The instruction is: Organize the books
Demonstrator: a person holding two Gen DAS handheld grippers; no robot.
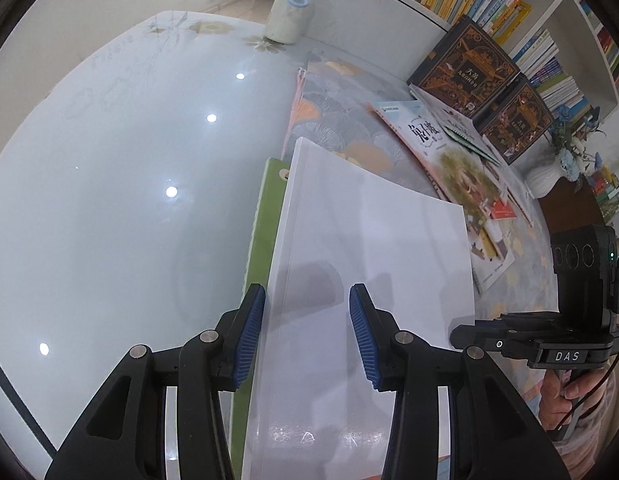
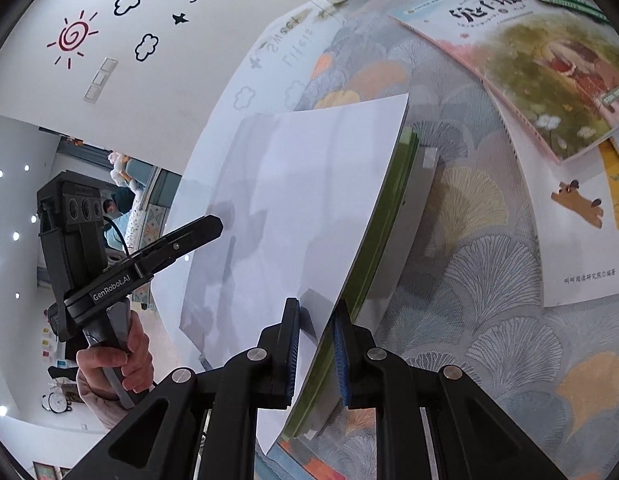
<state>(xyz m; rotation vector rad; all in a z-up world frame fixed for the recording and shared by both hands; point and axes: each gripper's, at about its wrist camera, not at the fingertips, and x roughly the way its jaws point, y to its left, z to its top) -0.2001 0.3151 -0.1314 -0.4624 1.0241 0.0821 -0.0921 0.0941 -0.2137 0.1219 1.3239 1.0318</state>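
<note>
Two grippers, one white-covered book (image 1: 369,264)

a glossy table (image 1: 109,200) mirrors ceiling lights. a white bottle (image 1: 291,12) with a blue cap stands at its far edge. a fan-leaf patterned mat (image 2: 489,288) covers part of the top. a white vase (image 1: 543,180) holds blue flowers (image 1: 577,140). the wall (image 2: 157,80) bears a red sun sticker (image 2: 72,38) and cloud outlines.

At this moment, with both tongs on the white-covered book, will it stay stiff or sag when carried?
The white-covered book probably flexes: its cover already curves upward in both views. It looks thin, so likely light. The glossy cover may slip, though the right tongs pinch its edge closely.
</note>
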